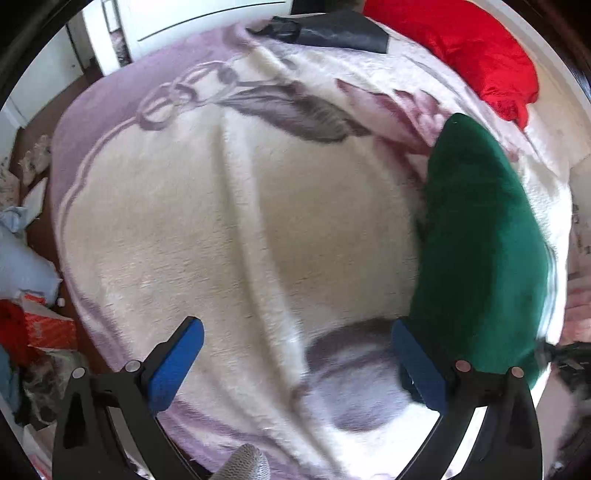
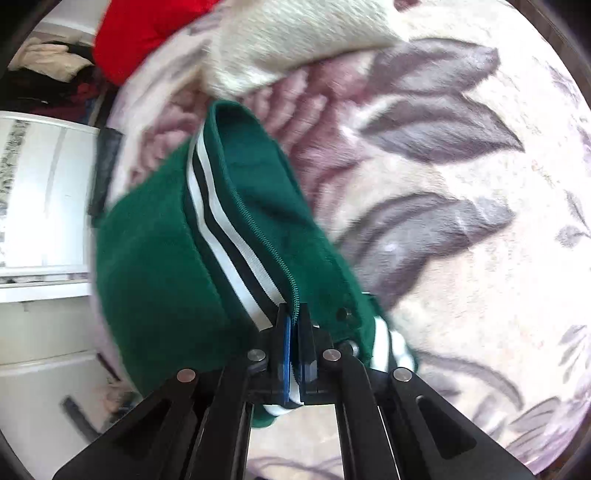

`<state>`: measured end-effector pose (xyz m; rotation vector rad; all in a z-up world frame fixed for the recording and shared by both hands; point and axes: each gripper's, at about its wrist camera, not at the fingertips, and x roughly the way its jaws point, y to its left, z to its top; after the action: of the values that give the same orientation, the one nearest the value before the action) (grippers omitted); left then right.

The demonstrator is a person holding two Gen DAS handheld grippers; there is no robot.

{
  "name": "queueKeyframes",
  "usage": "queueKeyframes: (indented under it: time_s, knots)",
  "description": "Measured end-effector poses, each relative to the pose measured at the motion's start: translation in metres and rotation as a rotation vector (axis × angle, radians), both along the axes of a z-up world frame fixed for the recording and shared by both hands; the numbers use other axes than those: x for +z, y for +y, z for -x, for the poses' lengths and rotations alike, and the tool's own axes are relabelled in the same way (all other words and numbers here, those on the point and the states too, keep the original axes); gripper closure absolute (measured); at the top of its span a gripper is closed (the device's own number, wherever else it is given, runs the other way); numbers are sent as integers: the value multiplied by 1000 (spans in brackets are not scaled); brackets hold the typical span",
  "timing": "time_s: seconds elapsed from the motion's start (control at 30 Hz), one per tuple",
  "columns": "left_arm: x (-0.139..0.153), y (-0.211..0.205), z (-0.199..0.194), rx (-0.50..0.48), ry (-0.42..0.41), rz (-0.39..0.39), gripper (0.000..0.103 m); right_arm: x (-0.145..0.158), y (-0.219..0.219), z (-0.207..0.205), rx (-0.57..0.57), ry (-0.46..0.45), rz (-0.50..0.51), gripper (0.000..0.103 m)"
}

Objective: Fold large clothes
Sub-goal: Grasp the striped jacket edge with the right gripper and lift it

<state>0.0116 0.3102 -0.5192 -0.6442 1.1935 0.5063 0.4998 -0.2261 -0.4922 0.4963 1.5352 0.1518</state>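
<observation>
A dark green zip jacket (image 2: 159,251) with black-and-white striped trim hangs from my right gripper (image 2: 293,325), which is shut on its zipper edge above the bed. In the left wrist view the same jacket (image 1: 480,240) hangs at the right, just beyond my right blue finger. My left gripper (image 1: 295,354) is open and empty, hovering over the cream floral blanket (image 1: 240,221). The blanket also fills the right wrist view (image 2: 461,277) under the jacket.
A red garment (image 1: 476,51) lies at the bed's far right, and shows in the right wrist view (image 2: 144,40). A dark item (image 1: 340,31) lies at the far edge. Clutter and bags (image 1: 26,295) sit on the floor at left. White furniture (image 2: 44,206) stands beside the bed.
</observation>
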Motion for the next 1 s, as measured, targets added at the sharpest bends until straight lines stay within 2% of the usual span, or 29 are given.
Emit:
queueKeyframes:
  time_s: [0.07, 0.17, 0.23, 0.27, 0.3, 0.33, 0.37, 0.4, 0.43, 0.47, 0.53, 0.63, 0.7, 0.73, 0.8, 0.9, 1.0]
  knots:
    - [0, -6, -10, -17, -6, 0, 0, -30, 7, -4, 15, 99, -62, 100]
    - [-1, -8, -26, -40, -18, 2, 0, -44, 9, -3, -20, 169, -223, 97]
    - [-3, -10, -31, -56, -18, 2, 0, -43, 9, 2, -20, 182, -284, 73]
    - [-6, -9, -34, -65, -20, 6, 0, -42, 11, 6, -11, 170, -296, 41]
    - [-9, -11, -35, -74, -16, 11, 0, -44, 14, 10, 3, 169, -314, 23]
    - [-10, -12, -36, -79, -15, 15, 0, -51, 21, 16, 25, 198, -329, 21]
    - [-13, -14, -36, -89, -14, 27, 0, -59, 29, 21, 50, 237, -348, 21]
    - [-15, -15, -36, -98, -9, 35, 0, -66, 39, 27, 85, 274, -357, 32]
    - [-17, -17, -36, -112, -2, 43, 0, -69, 48, 34, 127, 268, -284, 58]
    - [-18, -19, -36, -124, 0, 50, 0, -70, 52, 37, 146, 249, -214, 100]
    - [-15, -22, -36, -140, 0, 56, 0, -54, 45, 43, 101, 229, -126, 101]
    - [-9, -25, -41, -165, -20, 69, 0, -2, 19, 38, 26, 96, -6, 101]
    - [-10, -26, -47, -170, -24, 81, 0, 7, 7, 34, -9, 55, 70, 101]
    - [-11, -25, -50, -170, -25, 87, 0, 1, 1, 32, -28, 65, 99, 101]
    - [-12, -24, -57, -177, -22, 97, 0, -35, -5, 33, -80, 128, 140, 101]
    - [-5, -16, -64, -187, -40, 90, 0, -83, 4, 29, -95, 191, 204, 101]
    - [10, -12, -72, -222, -70, 50, 0, -96, 13, 27, -112, 214, 212, 101]
